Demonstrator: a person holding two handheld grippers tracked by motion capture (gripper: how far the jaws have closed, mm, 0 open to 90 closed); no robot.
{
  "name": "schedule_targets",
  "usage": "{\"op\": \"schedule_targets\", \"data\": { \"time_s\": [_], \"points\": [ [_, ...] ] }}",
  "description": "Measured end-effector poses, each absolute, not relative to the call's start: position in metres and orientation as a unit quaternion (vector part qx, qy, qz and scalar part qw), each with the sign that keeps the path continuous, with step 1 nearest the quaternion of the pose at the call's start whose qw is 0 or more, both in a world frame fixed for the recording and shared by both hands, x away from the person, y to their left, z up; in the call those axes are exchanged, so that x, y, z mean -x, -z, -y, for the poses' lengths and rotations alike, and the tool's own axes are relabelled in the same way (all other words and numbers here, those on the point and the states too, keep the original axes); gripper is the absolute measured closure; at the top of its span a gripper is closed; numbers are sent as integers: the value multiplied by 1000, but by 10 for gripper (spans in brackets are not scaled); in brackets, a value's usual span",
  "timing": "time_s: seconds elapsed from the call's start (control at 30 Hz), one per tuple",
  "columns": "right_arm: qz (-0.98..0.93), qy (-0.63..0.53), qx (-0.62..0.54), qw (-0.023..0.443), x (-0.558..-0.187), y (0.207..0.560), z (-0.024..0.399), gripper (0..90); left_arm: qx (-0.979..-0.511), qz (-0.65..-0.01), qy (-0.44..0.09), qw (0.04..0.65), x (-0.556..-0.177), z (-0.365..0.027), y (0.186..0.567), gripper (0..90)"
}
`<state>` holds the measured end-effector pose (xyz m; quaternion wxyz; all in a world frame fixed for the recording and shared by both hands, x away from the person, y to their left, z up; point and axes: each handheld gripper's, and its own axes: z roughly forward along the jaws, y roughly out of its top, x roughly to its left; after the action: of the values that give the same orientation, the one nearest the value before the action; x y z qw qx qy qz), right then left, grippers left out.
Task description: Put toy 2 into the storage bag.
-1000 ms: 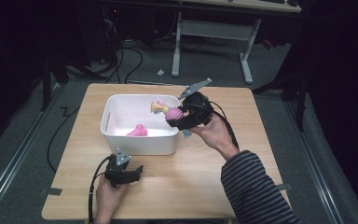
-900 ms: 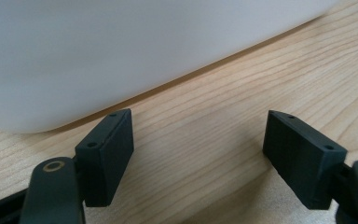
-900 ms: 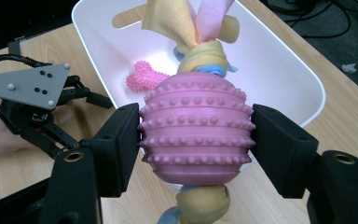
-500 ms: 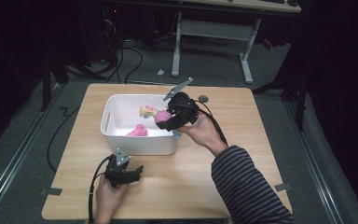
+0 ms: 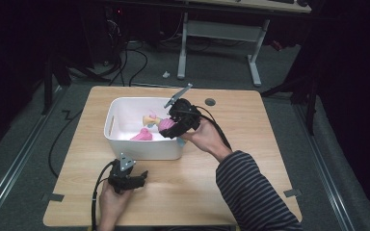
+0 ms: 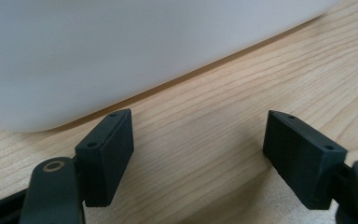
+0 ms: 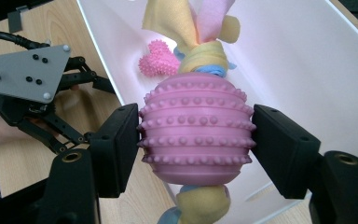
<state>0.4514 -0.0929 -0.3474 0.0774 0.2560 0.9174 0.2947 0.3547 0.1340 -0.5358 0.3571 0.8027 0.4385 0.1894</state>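
Observation:
My right gripper [image 5: 170, 127] hangs over the right part of the white bin [image 5: 125, 103], held by a hand in a striped sleeve. Between its jaws is a pink studded ball toy [image 7: 196, 126] with yellow, pink and blue cloth strips [image 7: 191, 23] knotted through it. The jaws have just been opening, and both pads still touch the ball's sides. A pink spiky heart toy [image 7: 158, 58] lies on the bin's floor. My left gripper [image 5: 136, 179] rests open on the wooden table [image 5: 250, 159] in front of the bin, with nothing between its jaws, close to the bin's wall [image 6: 121, 46].
A round hole [image 5: 210, 102] sits in the table behind the bin. Cables lie on the floor beyond the table's far edge, beside a desk frame [image 5: 221, 33]. The table's right half is bare wood.
My right gripper has carried the ball toy leftward and a little downward, from the bin's right rim to over its inside. The left gripper has stayed where it was.

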Motion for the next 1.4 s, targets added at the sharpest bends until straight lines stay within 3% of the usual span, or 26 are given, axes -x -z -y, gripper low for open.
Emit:
{"op": "schedule_targets", "data": {
  "time_s": [0.27,0.4,0.53,1.07,1.4],
  "points": [
    [-919,-291,-254,79,-450,352,93,339,-803,-439,-189,357,-354,-134,536,248],
    [-913,-301,-259,90,-449,351,96,264,-802,-439,-189,357,-354,-134,536,248],
    [-903,-324,-261,103,-446,344,104,273,-802,-440,-189,357,-354,-134,536,248],
    [-850,-385,-325,150,-416,336,196,335,-802,-441,-189,357,-354,-134,536,248],
    [-835,-395,-345,165,-398,336,230,340,-802,-441,-188,358,-354,-134,536,248]
  ]
}}
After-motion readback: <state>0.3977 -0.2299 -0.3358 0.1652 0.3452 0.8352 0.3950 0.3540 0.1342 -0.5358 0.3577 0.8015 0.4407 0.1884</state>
